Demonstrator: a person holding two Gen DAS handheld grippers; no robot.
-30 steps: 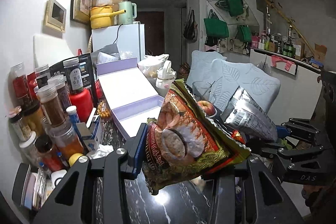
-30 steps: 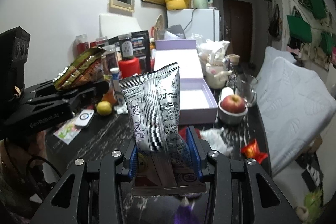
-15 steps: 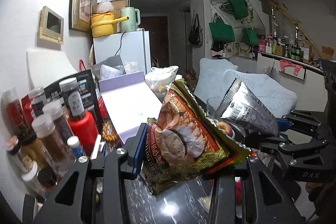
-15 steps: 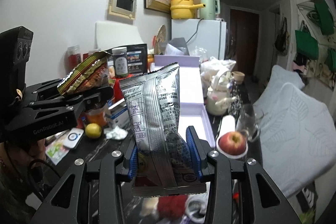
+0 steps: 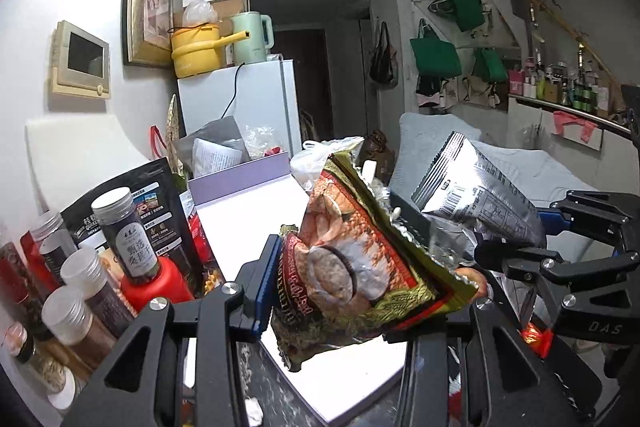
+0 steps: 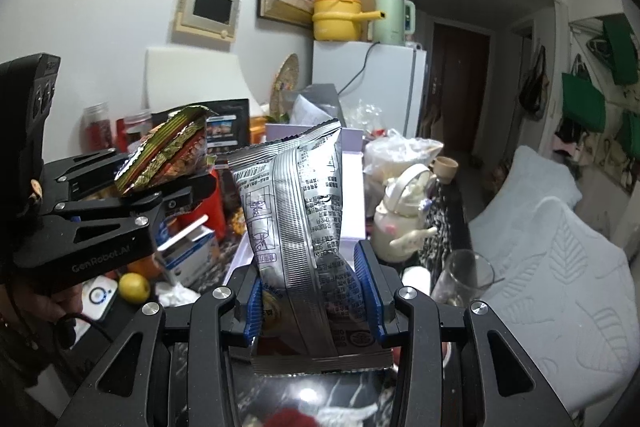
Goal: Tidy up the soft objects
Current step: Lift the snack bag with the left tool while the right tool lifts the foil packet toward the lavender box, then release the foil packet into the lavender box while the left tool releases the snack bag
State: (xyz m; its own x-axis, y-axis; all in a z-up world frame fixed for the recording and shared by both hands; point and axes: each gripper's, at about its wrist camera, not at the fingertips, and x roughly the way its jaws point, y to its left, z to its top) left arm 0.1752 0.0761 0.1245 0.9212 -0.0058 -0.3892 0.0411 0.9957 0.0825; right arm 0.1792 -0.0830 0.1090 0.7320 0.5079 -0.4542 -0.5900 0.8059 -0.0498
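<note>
Closest in: my left claw (image 5: 352, 291) is pinching the colourful snack bag (image 5: 360, 267) by its lower part, bag tilted, held clear above the tabletop (image 5: 280, 399). My right claw (image 6: 312, 291) is clamped on the silver snack bag (image 6: 298, 211), which stands upright between the blue pads (image 6: 370, 287). Both bags are in the air, side by side (each claw shows in the other's view).

Just below and beyond sits the open lavender box (image 5: 256, 211), white inside, apparently empty. Left of it a crowd of jars (image 5: 124, 235); right of it a glass (image 6: 464, 279) and white teapot (image 6: 404, 219). Furthest back, the fridge (image 5: 240, 107).

Step, as I judge it: the carry, both bags grasped, not yet placed. Next move calls for lowering them into the box, probably one at a time, then letting go without crushing them.
</note>
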